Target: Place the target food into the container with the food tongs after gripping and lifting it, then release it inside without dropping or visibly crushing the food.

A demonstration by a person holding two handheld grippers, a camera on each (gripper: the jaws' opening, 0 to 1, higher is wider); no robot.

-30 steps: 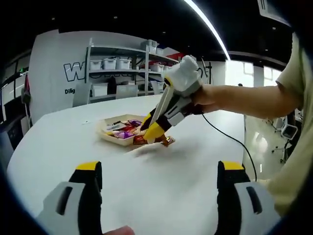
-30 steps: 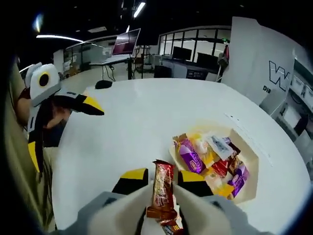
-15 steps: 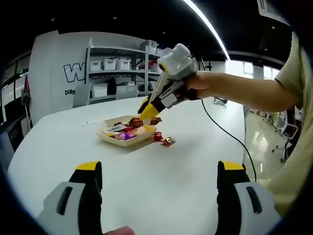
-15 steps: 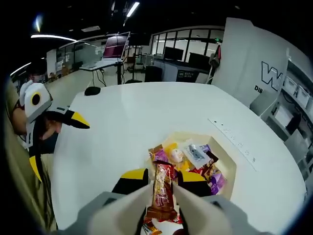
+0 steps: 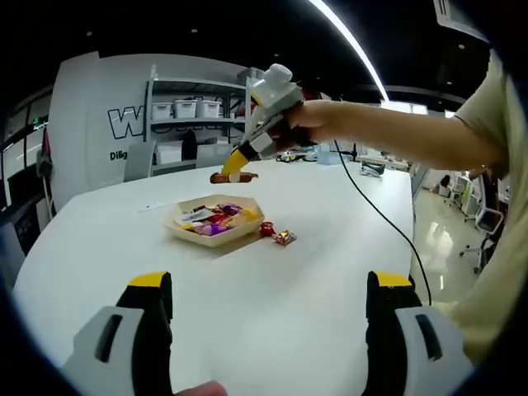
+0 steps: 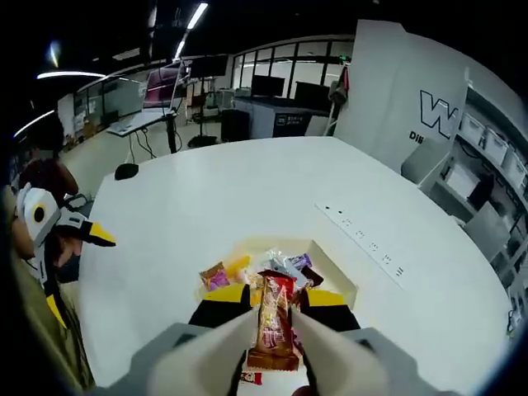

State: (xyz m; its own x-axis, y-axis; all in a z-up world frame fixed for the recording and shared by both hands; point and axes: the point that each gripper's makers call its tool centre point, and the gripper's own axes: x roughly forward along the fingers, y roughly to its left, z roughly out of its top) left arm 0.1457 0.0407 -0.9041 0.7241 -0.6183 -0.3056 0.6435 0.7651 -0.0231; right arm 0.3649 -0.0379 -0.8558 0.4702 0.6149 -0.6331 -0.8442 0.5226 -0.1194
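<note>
My right gripper (image 6: 275,299) is shut on a brown wrapped snack bar (image 6: 275,326), held upright between its yellow-tipped jaws. It hangs well above the pale tray (image 6: 340,276) of mixed wrapped snacks. In the left gripper view the right gripper (image 5: 237,164) shows high over the tray (image 5: 186,233), with the snack bar (image 5: 233,176) level at its tip. My left gripper (image 5: 268,285) stands open low over the white table, nothing between its jaws, well short of the tray.
Two loose wrapped candies (image 5: 275,234) lie on the table just right of the tray. A power strip (image 6: 361,240) lies on the table beyond the tray. The left gripper (image 6: 59,233) and a person's hand show at the table's left edge. Shelves with bins (image 5: 190,124) stand behind.
My right gripper has risen from the table with the snack bar and moved over the tray, higher than before. The left gripper has stayed put.
</note>
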